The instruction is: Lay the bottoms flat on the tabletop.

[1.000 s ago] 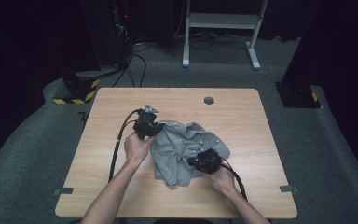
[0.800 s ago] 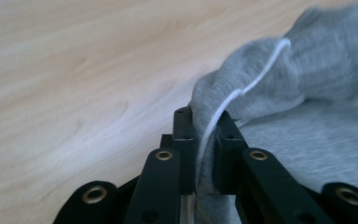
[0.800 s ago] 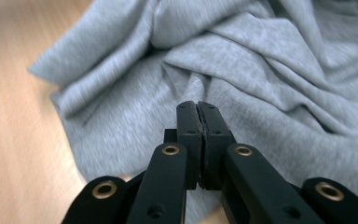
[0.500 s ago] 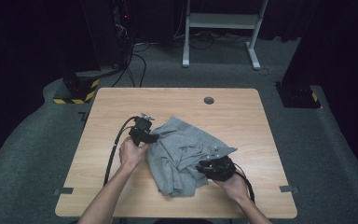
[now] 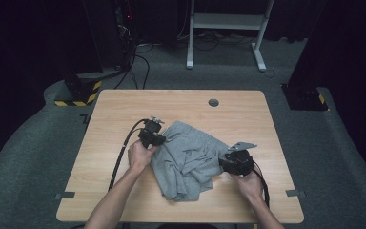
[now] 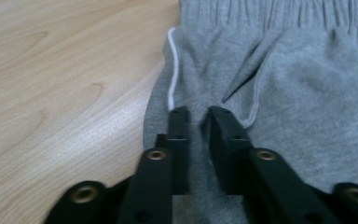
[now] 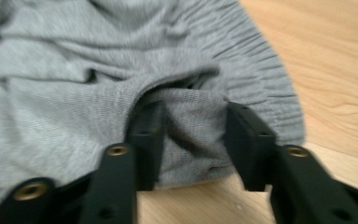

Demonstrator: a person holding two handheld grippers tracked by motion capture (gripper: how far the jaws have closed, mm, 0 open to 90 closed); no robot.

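Spreading-out step: grey sweat shorts [image 5: 186, 160] lie crumpled mid-table [image 5: 124, 109]. Left gripper [image 6: 198, 114] pinches a fold beside the white drawstring [image 6: 171, 74]. Right gripper [image 7: 193, 123], jaws just been opening, straddles the waistband edge with cloth between them, loose. Next, I'd say, it must close there and pull outward.

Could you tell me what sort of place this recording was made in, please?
Probably a lab or recording studio: a lone wooden table on grey carpet, dark curtains around it, cables trailing on the floor and hazard-taped stand bases.
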